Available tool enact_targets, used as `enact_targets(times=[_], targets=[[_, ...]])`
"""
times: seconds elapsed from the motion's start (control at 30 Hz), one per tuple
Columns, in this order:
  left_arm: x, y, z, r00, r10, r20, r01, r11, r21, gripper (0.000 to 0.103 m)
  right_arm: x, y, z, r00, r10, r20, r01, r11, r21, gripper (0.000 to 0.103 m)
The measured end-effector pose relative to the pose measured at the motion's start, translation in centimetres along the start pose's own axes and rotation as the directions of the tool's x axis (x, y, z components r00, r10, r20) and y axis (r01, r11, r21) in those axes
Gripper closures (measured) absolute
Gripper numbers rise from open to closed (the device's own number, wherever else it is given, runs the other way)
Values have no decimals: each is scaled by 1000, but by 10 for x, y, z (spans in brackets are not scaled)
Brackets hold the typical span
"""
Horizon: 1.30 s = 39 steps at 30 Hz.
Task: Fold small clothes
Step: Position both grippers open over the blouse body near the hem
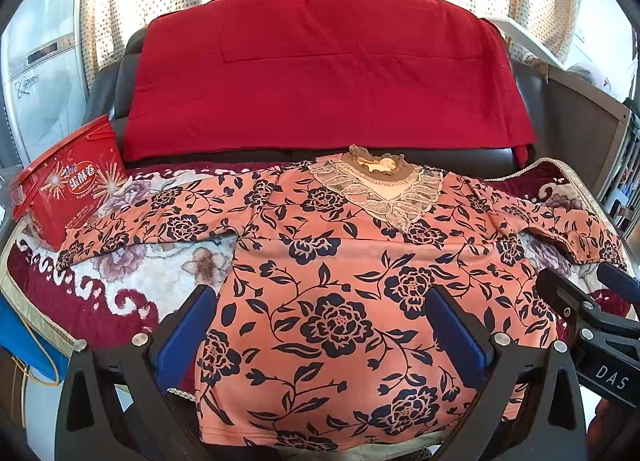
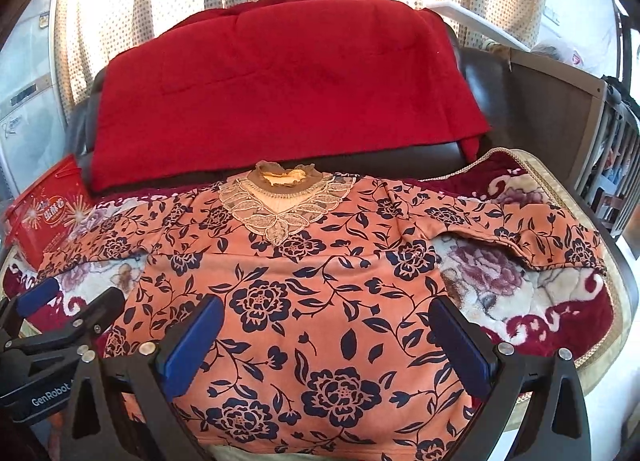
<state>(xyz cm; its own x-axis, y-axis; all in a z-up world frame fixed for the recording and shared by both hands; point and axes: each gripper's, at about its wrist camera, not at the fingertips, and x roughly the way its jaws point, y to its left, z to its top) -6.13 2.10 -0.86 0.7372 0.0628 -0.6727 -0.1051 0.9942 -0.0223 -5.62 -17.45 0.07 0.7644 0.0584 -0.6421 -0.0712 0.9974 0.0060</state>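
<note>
While both grippers are held low over the near hem, an orange floral top (image 1: 340, 281) is seen spread flat, front up, on a patterned blanket (image 1: 132, 281); its lace collar (image 1: 380, 189) is turned toward the far edge, and both sleeves are stretched out to the sides. The left gripper (image 1: 320, 325) is held wide apart over the left half of the top's body, nothing being pinched between its blue pads (image 1: 184, 337); the right gripper (image 2: 328, 341) is likewise spread, with only loose fabric seen between its fingers. A red box (image 1: 68, 189) is set at the blanket's left edge, touching the left sleeve's cuff; a red quilt (image 1: 320, 77) is draped over the dark sofa (image 1: 400, 159) behind.
</note>
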Motion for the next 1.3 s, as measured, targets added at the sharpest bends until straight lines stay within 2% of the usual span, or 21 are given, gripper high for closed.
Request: enact_targets(times=[1.3], targets=[[2, -3, 0, 1000, 8, -4, -8, 1000, 13, 0, 2, 0, 2, 1000, -7, 9, 7, 1000, -6, 0]])
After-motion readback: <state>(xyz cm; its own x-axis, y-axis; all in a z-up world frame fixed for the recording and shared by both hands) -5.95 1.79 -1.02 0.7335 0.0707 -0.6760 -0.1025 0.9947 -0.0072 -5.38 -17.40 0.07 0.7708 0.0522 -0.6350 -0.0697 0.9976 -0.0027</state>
